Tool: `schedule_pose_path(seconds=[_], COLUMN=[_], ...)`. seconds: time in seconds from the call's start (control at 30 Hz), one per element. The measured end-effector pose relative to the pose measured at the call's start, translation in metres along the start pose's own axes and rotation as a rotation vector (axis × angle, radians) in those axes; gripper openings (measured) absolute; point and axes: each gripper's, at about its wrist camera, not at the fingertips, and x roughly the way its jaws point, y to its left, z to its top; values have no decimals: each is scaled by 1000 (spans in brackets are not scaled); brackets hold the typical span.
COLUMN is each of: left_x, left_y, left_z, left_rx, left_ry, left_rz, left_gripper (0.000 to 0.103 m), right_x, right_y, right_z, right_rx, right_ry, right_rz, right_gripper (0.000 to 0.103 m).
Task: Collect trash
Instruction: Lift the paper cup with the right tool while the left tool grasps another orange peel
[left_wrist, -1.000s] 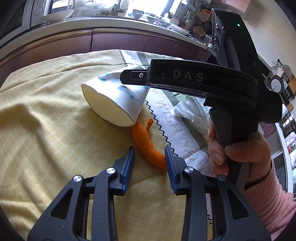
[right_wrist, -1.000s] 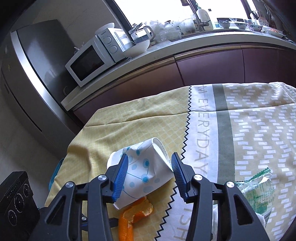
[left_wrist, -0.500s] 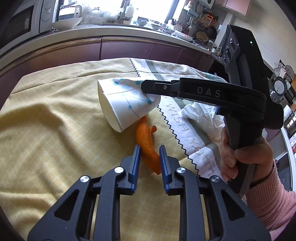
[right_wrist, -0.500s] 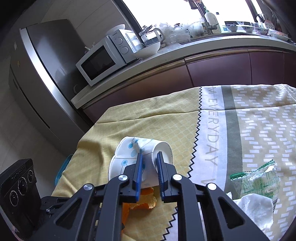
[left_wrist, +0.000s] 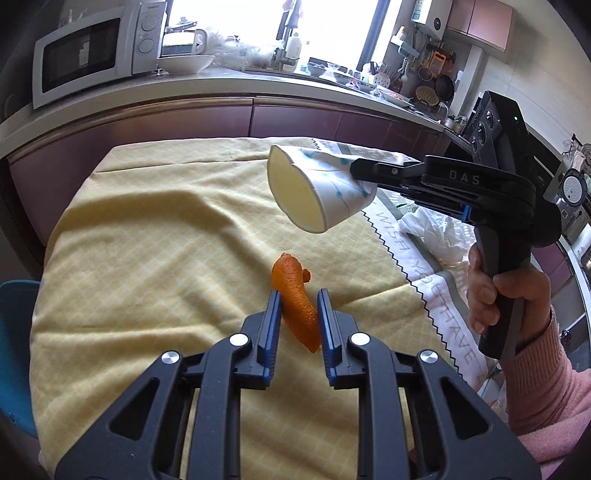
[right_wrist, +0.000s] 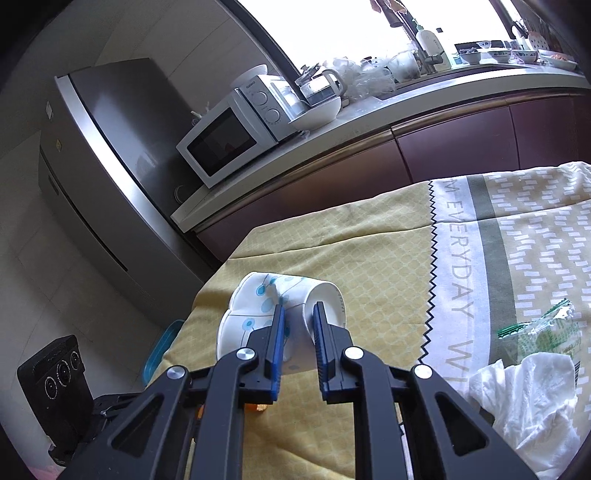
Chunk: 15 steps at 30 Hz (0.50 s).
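1. The yellow tablecloth (left_wrist: 155, 251) has been cleared of two pieces of trash within the last second.
2. The paper cup (left_wrist: 314, 192), lying on the cloth a second ago, is now held crushed in the right gripper (right_wrist: 298, 321) above it.
3. The orange peel (left_wrist: 295, 299) is now pinched by the narrowed left gripper (left_wrist: 298, 306).
4. A crumpled tissue (right_wrist: 524, 391) and a green wrapper (right_wrist: 543, 328) remain to be collected.
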Motion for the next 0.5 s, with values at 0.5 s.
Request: schedule_pose_path(seconds=[0.5], left_x=[-12], left_y=[54], left_z=[-38], left_rx=[-61], left_ry=[52], left_rz=[93], left_gripper=[23], right_x=[18], right_y=[24], right_z=[-17], right_rx=[-2], right_ry=[51], right_rz=[56], right_gripper=[14])
